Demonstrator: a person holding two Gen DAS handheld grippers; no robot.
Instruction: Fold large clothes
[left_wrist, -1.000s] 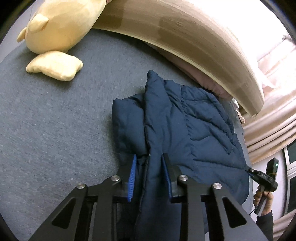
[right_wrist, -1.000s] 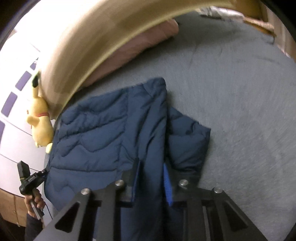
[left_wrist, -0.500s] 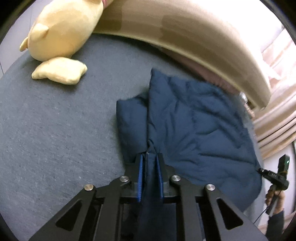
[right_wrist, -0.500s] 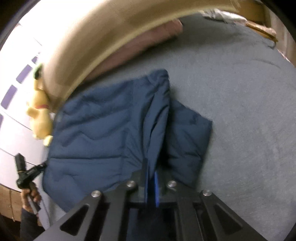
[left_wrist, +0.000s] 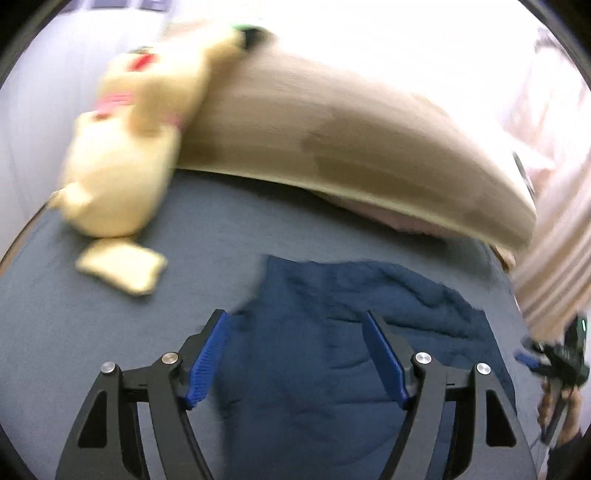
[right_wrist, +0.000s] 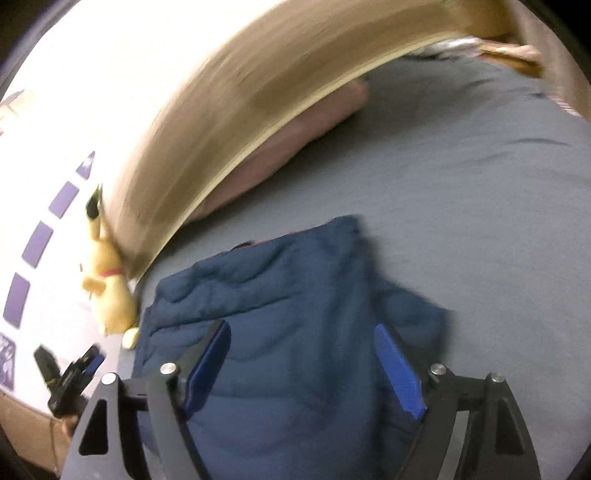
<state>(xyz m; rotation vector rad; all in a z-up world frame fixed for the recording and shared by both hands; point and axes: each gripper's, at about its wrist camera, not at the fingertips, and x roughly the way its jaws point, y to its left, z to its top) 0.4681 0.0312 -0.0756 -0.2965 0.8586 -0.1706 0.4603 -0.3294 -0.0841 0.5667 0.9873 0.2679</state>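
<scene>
The navy puffer jacket (left_wrist: 332, 369) lies folded on the grey bed (left_wrist: 110, 332) near the headboard (left_wrist: 351, 147); left gripper (left_wrist: 295, 354) and right gripper (right_wrist: 301, 365) are opening wide above it, holding nothing, apparently releasing a finished fold

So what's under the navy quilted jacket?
The navy quilted jacket lies flat on the grey bed cover, which shows all around it. Whatever sits beneath its folded layers is covered and cannot be seen.

Yellow plush toy (left_wrist: 122, 173) leans against the wooden headboard (left_wrist: 351, 147) on the grey bed sheet (right_wrist: 461, 177); pink pillow (right_wrist: 288, 147) lies below the headboard.
</scene>
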